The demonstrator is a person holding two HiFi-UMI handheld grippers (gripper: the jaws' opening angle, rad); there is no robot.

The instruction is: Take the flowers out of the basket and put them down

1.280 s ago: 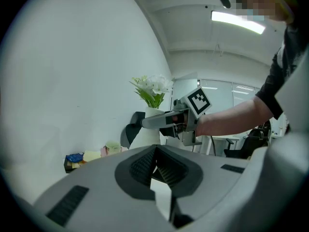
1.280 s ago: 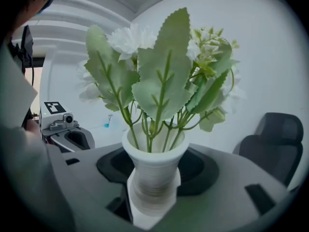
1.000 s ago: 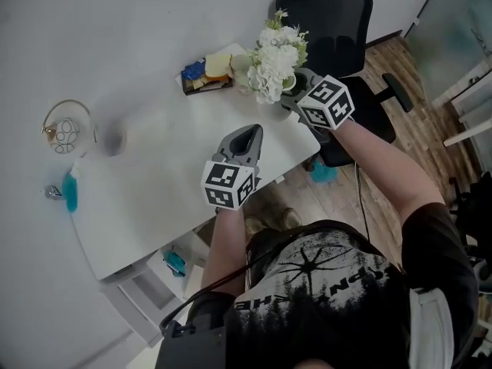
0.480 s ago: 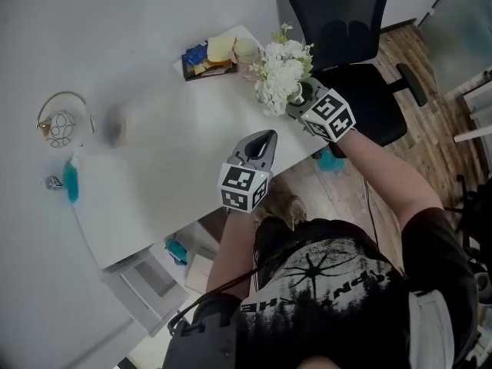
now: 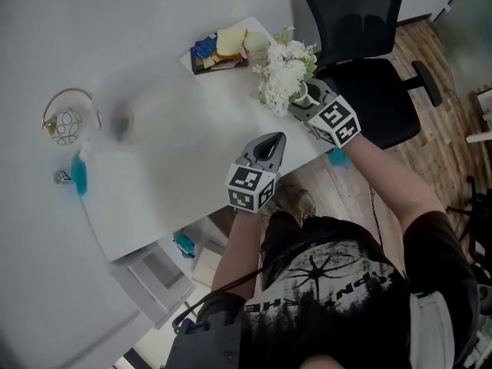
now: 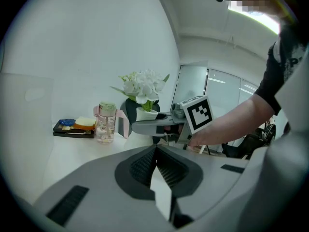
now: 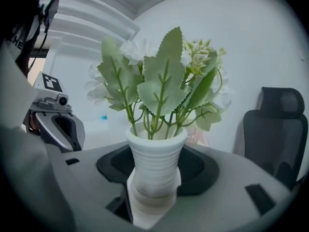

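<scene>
White artificial flowers (image 5: 286,75) stand upright in a white ribbed vase (image 5: 301,94). My right gripper (image 5: 309,104) is shut on the vase near the white table's right edge (image 5: 307,148). In the right gripper view the vase (image 7: 155,163) fills the gap between the jaws, with leaves and blooms (image 7: 159,81) above. I cannot tell whether its base touches the table. My left gripper (image 5: 270,141) is shut and empty near the front edge. In the left gripper view its closed tips (image 6: 155,151) face the flowers (image 6: 143,83). A wire basket (image 5: 68,121) sits far left.
A dark tray of food (image 5: 219,48) and a clear bottle with a pale lid (image 5: 255,46) stand at the table's far corner. A blue item (image 5: 79,177) lies near the basket. A black office chair (image 5: 361,52) is close to the right edge.
The right gripper has carried the vase of flowers a little away from the bottle, toward the table's right edge. The left gripper has barely moved. The head view has shifted.
</scene>
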